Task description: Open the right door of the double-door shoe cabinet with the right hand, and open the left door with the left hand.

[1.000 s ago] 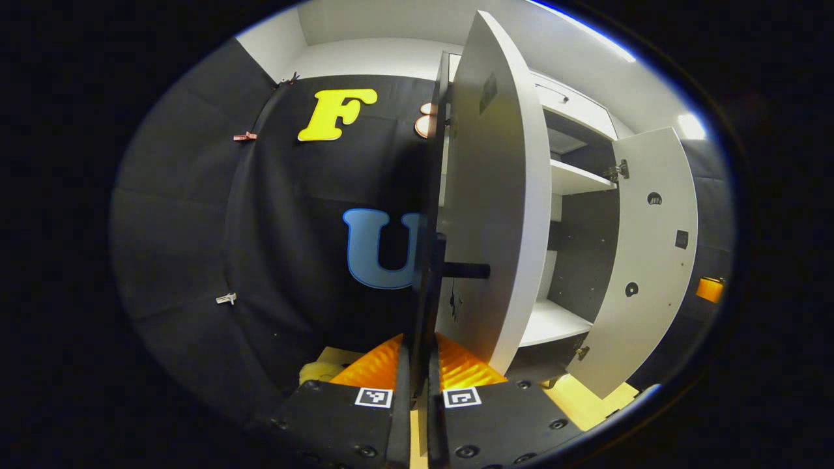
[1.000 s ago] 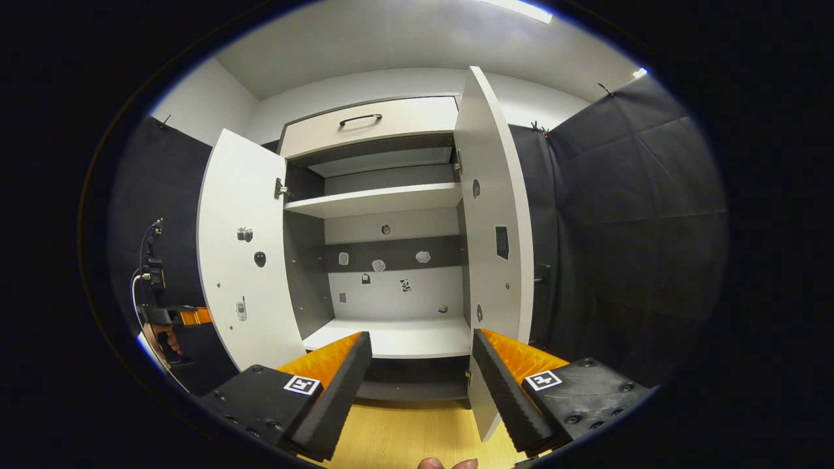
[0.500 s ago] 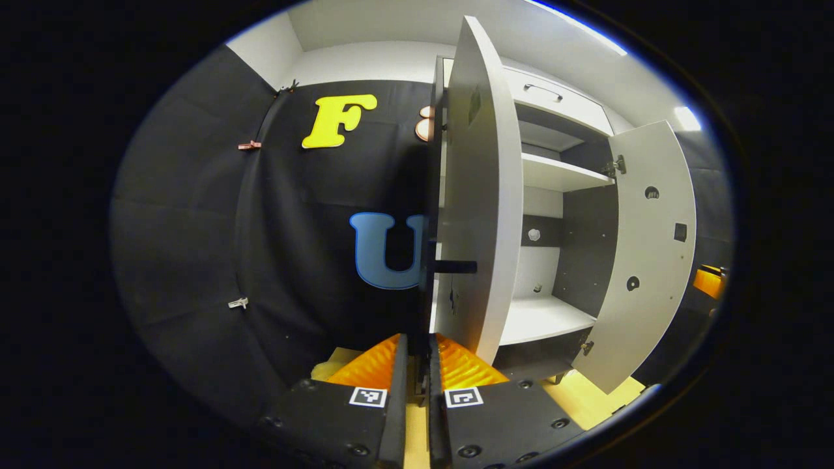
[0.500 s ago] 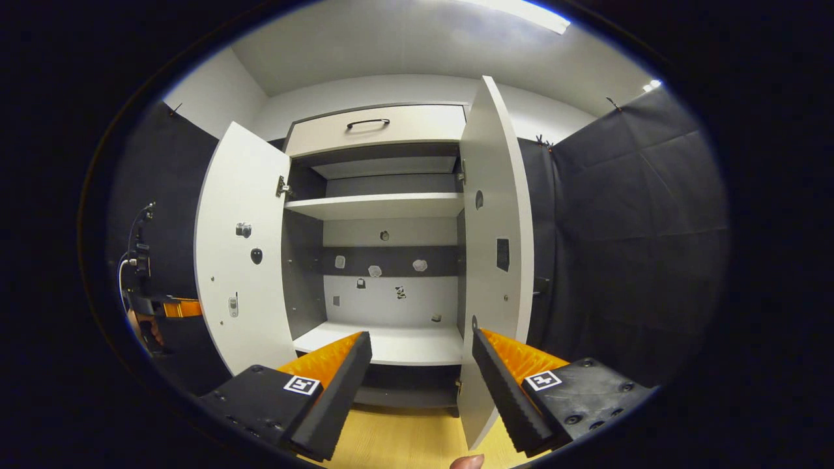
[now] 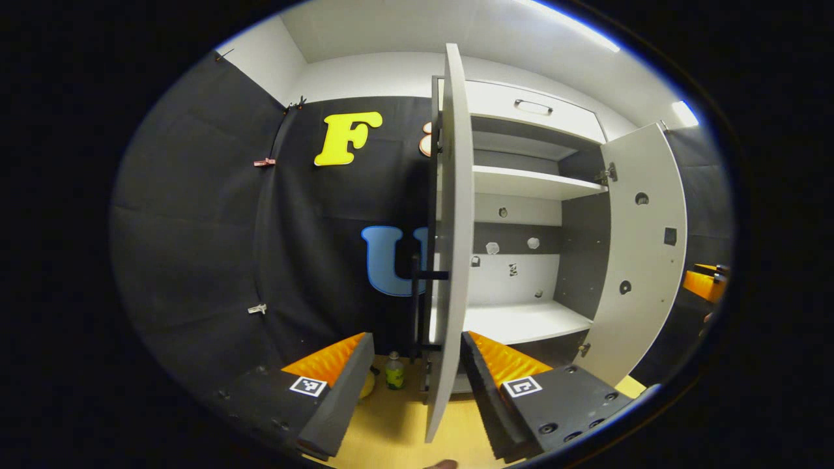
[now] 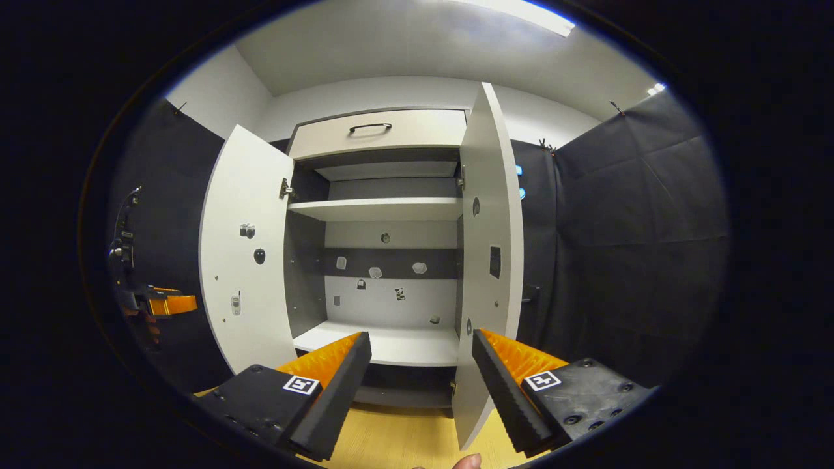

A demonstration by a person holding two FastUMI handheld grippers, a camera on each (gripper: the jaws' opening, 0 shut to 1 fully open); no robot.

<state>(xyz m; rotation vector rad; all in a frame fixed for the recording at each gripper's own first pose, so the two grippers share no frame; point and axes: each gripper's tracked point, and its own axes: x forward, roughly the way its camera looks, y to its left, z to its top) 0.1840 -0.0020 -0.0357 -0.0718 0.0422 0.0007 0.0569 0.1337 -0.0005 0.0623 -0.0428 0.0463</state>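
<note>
**Both cabinet doors stand open**

At the tall white wooden shoe cabinet point(image 6: 384, 260), both doors are swung out. The flat white left door point(image 5: 449, 247) is seen edge-on just past the left gripper point(image 5: 414, 384). That gripper's fingers are spread wide and hold nothing; the door's bottom edge hangs between them but I cannot tell if it touches. The long black bar handle point(image 5: 417, 293) sits on the far side of that door.

The flat white right door point(image 6: 492, 260) stands out from the cabinet too. The right gripper point(image 6: 420, 384) is in front of the cabinet, fingers wide apart and empty.

So the job looks done, or nearly. Maybe nothing is left but to move the hands away.

The left gripper view shows a small green bottle point(image 5: 393, 371) on the light wooden floor point(image 5: 397, 423) beside the cabinet. The right gripper view looks straight into the cabinet, at the white shelves point(image 6: 378, 208) and the little stickers point(image 6: 374, 272) on the back wall.
</note>
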